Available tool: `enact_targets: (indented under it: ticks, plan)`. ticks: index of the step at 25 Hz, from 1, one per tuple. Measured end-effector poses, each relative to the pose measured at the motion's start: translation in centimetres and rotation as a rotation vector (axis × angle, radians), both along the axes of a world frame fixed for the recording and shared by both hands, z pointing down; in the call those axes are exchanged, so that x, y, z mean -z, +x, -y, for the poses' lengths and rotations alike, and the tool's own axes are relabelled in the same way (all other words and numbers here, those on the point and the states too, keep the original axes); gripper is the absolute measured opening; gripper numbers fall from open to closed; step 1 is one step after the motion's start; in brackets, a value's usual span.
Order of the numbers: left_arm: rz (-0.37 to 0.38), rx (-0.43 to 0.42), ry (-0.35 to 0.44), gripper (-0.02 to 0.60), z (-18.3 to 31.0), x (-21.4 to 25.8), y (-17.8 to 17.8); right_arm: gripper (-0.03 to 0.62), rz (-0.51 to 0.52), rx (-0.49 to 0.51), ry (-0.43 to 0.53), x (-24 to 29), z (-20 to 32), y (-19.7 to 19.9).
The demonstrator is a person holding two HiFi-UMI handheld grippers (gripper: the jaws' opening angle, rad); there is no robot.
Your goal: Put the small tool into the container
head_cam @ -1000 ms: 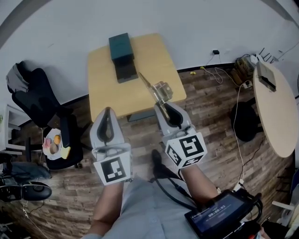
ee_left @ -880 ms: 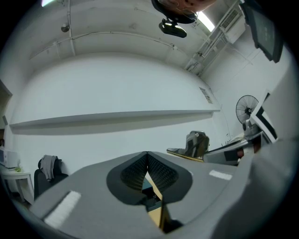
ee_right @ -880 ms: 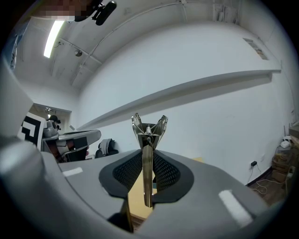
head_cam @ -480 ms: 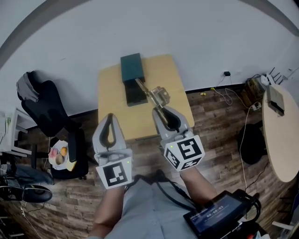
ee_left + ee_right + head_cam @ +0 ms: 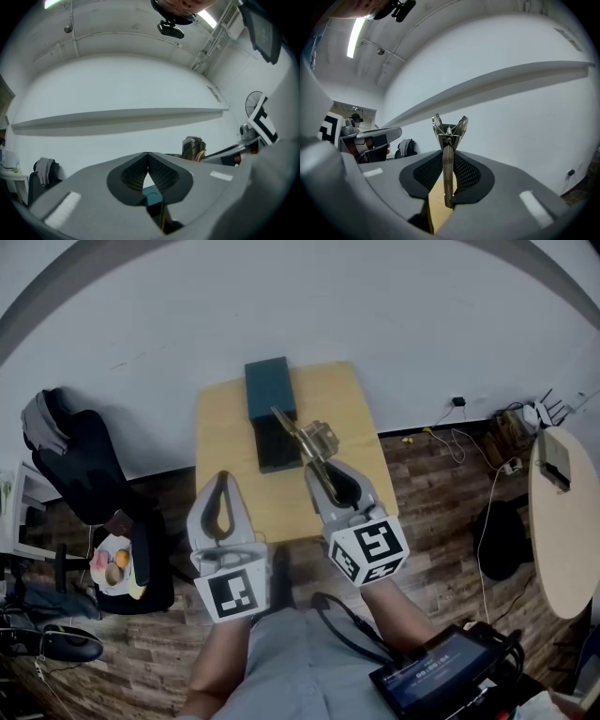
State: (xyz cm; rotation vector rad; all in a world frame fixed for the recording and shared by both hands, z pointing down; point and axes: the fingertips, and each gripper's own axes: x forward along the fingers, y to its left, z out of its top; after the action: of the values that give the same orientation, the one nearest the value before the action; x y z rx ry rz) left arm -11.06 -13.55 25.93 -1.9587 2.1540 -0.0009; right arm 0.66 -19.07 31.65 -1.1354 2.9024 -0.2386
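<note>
A teal box (image 5: 269, 387) with a dark open part (image 5: 278, 442) in front of it sits at the back of a small wooden table (image 5: 347, 418). My right gripper (image 5: 323, 471) is shut on a small metal tool (image 5: 312, 440), which sticks out forward over the table beside the dark part. In the right gripper view the tool (image 5: 449, 133) stands upright between the pads, its forked end splayed. My left gripper (image 5: 222, 478) hangs over the table's near left edge, shut and empty. Through its jaws the teal box (image 5: 151, 195) shows a little.
A black office chair (image 5: 75, 456) with clothes stands to the left. To the right there is a round table (image 5: 567, 521), with cables (image 5: 506, 427) on the wooden floor. A white wall runs behind the table. A screen device (image 5: 441, 676) hangs at the person's waist.
Both grippers have moved forward toward the table. The tool's end has come closer to the dark part of the box. Neither gripper's jaws have changed.
</note>
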Motion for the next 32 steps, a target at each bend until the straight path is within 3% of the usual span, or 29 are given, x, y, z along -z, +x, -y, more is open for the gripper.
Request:
enact_targets:
  ticks: [14, 25, 32]
  plan:
    - [-0.044, -0.052, -0.108, 0.011, 11.5, -5.0, -8.9, 0.071, -0.086, -0.063, -0.194, -8.4, 10.3, -7.8]
    - [-0.078, -0.054, -0.221, 0.011, 15.6, -10.4, -14.1, 0.071, -0.182, -0.105, -0.376, -17.8, 13.3, -11.0]
    - [-0.093, -0.054, -0.251, 0.011, 17.4, -12.2, -16.1, 0.071, -0.225, -0.135, -0.460, -21.5, 14.5, -11.8]
